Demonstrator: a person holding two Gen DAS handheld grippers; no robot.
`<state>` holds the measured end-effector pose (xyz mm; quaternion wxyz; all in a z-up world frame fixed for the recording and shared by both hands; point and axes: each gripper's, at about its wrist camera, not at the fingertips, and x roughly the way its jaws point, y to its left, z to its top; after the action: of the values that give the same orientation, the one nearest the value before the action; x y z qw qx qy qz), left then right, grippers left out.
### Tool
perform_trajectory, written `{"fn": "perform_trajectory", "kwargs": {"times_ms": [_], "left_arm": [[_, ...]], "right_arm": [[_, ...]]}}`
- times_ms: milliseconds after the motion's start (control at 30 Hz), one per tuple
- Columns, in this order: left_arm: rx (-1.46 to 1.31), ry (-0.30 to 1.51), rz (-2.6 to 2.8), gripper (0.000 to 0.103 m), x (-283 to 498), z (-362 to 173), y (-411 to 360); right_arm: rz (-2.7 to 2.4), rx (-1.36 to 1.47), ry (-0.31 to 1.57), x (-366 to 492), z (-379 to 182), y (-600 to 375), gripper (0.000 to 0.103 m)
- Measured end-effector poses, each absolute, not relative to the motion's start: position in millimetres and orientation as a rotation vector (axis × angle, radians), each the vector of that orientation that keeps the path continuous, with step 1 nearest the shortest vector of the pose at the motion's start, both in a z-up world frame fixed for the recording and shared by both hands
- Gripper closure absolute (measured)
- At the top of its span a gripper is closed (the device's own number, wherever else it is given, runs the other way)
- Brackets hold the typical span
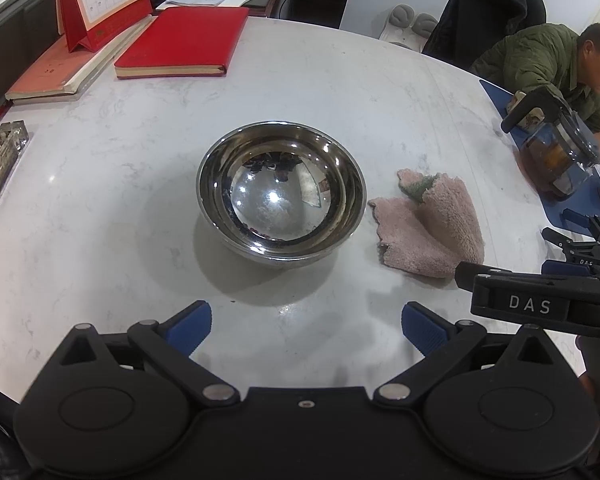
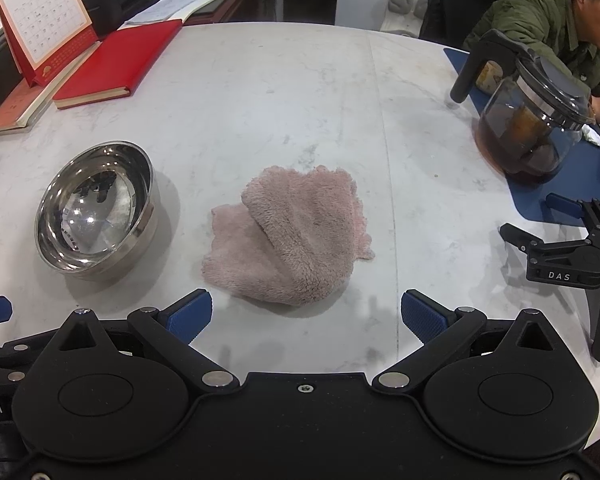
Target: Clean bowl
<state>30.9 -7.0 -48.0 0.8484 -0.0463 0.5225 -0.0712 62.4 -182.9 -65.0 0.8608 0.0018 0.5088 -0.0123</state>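
Left wrist view: left gripper (image 1: 306,322) jaws wide apart, empty; bowl (image 1: 281,196) upright on table (image 1: 100,200), straight ahead, not touched.
Right wrist view: right gripper (image 2: 306,318) jaws apart, empty; cloth (image 2: 292,232) just ahead, bowl (image 2: 94,208) ahead-left.

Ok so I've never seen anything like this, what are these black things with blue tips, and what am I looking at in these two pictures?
Each picture comes from a camera mounted on a hand-held claw, looking forward along its two blue-tipped fingers. No robot: a person holds one in each hand. The left claw faces a steel bowl; the right claw faces a pink cloth beside it. Both are open and hold nothing. They hover over a white marble table, which also carries red notebooks, a desk calendar and a glass teapot.
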Motion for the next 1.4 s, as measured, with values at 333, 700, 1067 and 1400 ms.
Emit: {"fn": "perform_trajectory", "kwargs": {"times_ms": [333, 700, 1067, 1400], "left_arm": [[-0.095, 1.102, -0.149, 0.001, 30, -47, -7], [-0.094, 1.099, -0.141, 0.001, 28, -46, -5], [-0.109, 1.1, -0.121, 0.001, 24, -46, 0], [-0.113, 1.092, -0.056, 0.001, 28, -49, 14]], "right_arm": [[-0.024, 0.005, 1.068, 61, -65, -183, 0.0], [-0.015, 0.005, 1.062, 62, -64, -181, 0.0], [0.015, 0.006, 1.054, 61, -64, -179, 0.0], [0.036, -0.012, 1.038, 66, -63, -179, 0.0]]}}
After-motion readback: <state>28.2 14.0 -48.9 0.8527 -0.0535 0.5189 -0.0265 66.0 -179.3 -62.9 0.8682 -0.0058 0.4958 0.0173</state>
